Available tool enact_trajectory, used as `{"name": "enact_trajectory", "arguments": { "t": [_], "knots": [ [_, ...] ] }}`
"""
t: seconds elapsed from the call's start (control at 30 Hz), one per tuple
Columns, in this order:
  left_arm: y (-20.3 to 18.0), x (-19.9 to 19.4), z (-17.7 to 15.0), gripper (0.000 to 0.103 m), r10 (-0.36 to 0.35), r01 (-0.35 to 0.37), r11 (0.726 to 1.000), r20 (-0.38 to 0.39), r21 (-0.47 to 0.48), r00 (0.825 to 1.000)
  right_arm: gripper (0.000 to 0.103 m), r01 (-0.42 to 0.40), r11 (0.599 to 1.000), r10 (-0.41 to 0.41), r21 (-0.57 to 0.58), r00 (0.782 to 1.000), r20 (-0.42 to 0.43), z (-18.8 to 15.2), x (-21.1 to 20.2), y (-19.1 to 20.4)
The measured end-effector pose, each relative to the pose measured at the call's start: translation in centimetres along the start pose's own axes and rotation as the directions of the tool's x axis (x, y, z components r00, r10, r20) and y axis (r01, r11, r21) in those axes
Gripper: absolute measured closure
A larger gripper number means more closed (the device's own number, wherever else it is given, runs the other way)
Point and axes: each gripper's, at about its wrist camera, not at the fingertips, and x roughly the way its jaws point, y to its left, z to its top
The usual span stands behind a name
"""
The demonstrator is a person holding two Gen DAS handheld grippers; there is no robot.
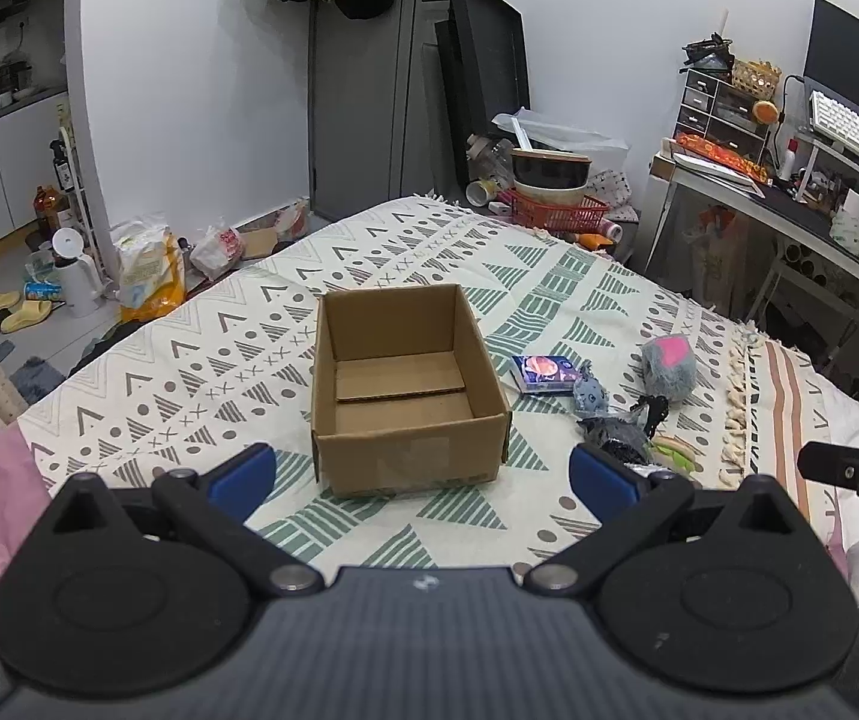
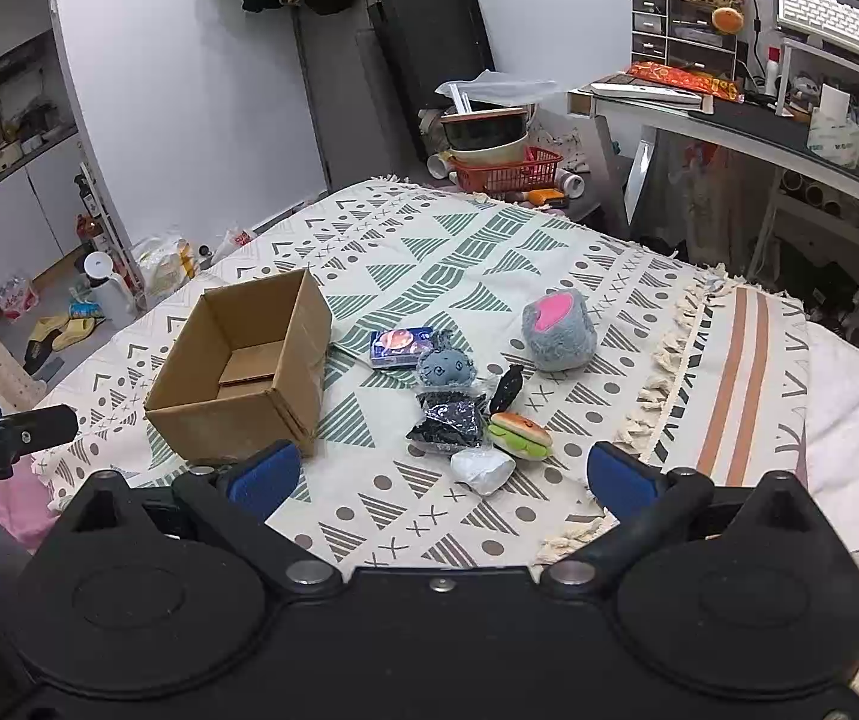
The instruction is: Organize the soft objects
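Right wrist view: soft objects lie clustered on a patterned blanket [image 2: 489, 252] to the right of an open cardboard box [image 2: 243, 366], which holds nothing visible; a grey plush with a pink patch [image 2: 558, 330] sits farthest back, a small blue plush [image 2: 446, 367] lies touching a blue packet [image 2: 398, 348], a dark crinkled bag [image 2: 447, 420] lies just in front of the blue plush, and a burger-shaped toy [image 2: 519, 435] and a white wrapped lump [image 2: 482, 471] lie nearest the camera; right gripper [image 2: 440, 471] hovers above the blanket with blue pads spread wide, nothing between them; left gripper [image 1: 423, 471] likewise stands fully spread in front of the box [image 1: 408, 384], gripping nothing
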Motion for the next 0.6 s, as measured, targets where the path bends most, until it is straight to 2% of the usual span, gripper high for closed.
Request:
{"name": "enact_trajectory", "arguments": {
  "t": [0.07,0.6],
  "knots": [
    [0.98,-0.50,-0.29,0.000,-0.007,0.007,1.000,0.006,-0.005,1.000,0.000,0.002,1.000,-0.002,-0.004,1.000,0.002,0.02,-0.01,0.06],
    [0.81,-1.32,-0.38,0.000,-0.013,0.013,1.000,0.013,-0.006,1.000,0.000,0.012,1.000,-0.012,-0.005,1.000,0.016,0.12,-0.97,0.15]
  ]
}}
